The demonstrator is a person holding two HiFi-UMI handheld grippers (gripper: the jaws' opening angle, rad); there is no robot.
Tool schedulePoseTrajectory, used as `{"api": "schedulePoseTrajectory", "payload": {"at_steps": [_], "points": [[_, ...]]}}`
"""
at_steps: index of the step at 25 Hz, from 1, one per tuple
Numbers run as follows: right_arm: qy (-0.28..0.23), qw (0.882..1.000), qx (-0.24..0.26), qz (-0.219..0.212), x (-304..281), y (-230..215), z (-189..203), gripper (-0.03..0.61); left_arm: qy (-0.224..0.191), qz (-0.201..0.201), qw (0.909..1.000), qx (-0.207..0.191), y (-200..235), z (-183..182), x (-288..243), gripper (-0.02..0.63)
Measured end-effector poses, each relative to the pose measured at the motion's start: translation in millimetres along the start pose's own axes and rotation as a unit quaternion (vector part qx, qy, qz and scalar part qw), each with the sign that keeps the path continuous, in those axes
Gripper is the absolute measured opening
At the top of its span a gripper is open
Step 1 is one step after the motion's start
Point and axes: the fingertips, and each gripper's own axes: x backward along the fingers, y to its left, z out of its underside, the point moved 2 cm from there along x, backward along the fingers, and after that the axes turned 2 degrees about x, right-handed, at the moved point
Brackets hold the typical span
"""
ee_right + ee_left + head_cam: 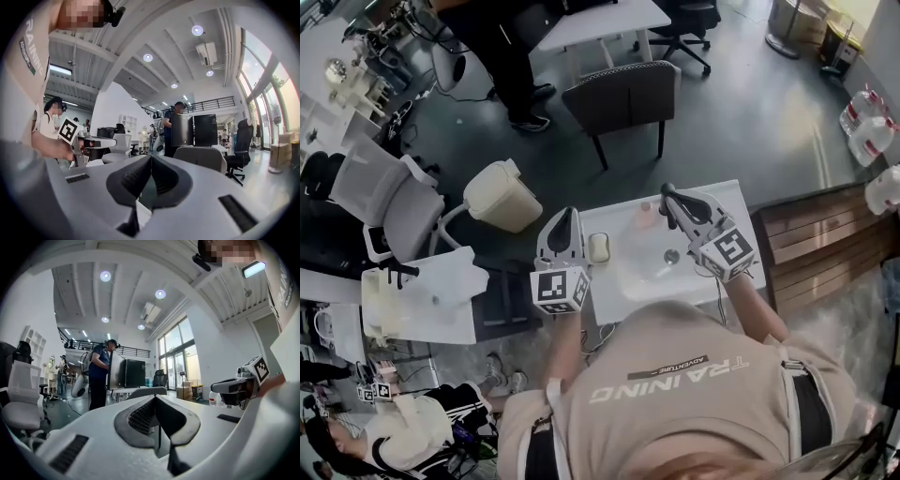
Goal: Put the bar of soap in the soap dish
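Roughly at the counter's (614, 223) left edge lies a small cream block (598, 247), soap or dish, too small to tell, just beside the left gripper (566, 216). That claw and the right gripper (667, 193), over the far edge, are closed on nothing. Person's shoulders (675, 375) hide the near edge; a beige bin (502, 195) stands beyond.
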Motion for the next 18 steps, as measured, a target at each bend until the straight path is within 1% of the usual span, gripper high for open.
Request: {"api": "schedulePoseTrajectory", "payload": {"at_steps": [7, 11, 15, 18], "points": [[0.01, 1.0, 0.001, 0.0, 7, 0, 4, 0.012, 0.025, 0.003, 0.9996, 0.009, -5, 15, 4, 0.011], [0.012, 1.0, 0.006, -0.001, 11, 2, 4, 0.012, 0.03, 0.008, 0.9994, 0.015, -9, 19, 4, 0.011], [0.02, 1.0, -0.001, -0.009, 12, 8, 11, 0.012, 0.036, 0.01, 0.9991, 0.017, -8, 23, 5, 0.011], [0.015, 1.0, 0.004, -0.014, 11, 11, 8, 0.012, 0.04, 0.013, 0.999, 0.019, -9, 26, 4, 0.011]]}}
